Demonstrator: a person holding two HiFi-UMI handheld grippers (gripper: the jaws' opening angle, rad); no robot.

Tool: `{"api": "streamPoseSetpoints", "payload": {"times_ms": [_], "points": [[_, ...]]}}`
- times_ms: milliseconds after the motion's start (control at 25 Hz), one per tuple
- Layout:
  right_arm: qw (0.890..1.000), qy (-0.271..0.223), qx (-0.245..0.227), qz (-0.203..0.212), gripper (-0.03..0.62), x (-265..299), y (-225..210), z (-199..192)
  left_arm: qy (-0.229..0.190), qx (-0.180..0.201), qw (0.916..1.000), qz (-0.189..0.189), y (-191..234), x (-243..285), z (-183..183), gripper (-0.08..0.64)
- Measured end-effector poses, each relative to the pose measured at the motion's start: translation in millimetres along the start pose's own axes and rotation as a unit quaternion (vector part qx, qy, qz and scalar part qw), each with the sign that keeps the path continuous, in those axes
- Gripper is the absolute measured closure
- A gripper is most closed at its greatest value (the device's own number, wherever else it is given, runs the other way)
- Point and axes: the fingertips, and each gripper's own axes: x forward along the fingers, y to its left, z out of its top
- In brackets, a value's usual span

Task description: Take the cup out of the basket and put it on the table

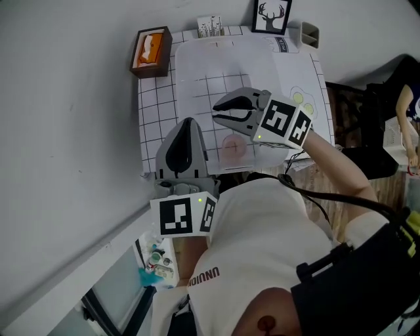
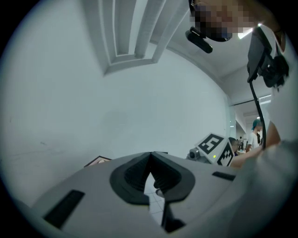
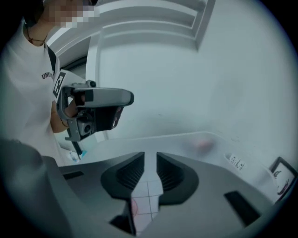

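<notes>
A translucent pink cup (image 1: 233,146) stands on the checked mat (image 1: 157,125), in front of the pale translucent basket (image 1: 190,56). My right gripper (image 1: 216,111) hovers just above and behind the cup, open by a narrow gap, with nothing between its fingers. In the right gripper view (image 3: 150,157) a sliver of the pink cup (image 3: 134,208) shows low down behind the jaws. My left gripper (image 1: 189,122) is at the mat's near edge, left of the cup, pointing away from me. Its jaws meet at the tips in the left gripper view (image 2: 150,154), with nothing in them.
A wooden tissue box (image 1: 151,51) sits at the table's far left corner. A small card stand (image 1: 210,26), a framed deer picture (image 1: 272,16) and a grey holder (image 1: 308,33) line the back edge. The wall runs along the left. Another person (image 1: 407,111) stands at far right.
</notes>
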Motion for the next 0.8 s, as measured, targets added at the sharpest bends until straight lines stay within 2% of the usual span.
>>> {"api": "streamPoseSetpoints", "payload": {"times_ms": [40,80,360,800], "points": [[1.000,0.019,-0.006,0.014,0.480,3.8,3.5,-6.0,0.004,0.002,1.0000,-0.003,0.4,1.2,-1.9,0.548],[0.999,0.036,-0.010,0.027,0.457,7.3,6.6,-11.9,0.008,0.004,0.9999,-0.006,0.8,2.3,-3.3,0.548],[0.991,0.103,-0.032,0.079,0.456,23.2,17.0,-34.3,0.019,-0.002,0.9994,-0.027,2.7,7.3,-5.3,0.548],[0.966,0.180,-0.069,0.172,0.453,33.3,39.1,-61.1,0.037,-0.007,0.9984,-0.043,8.3,8.7,-12.1,0.548]]}}
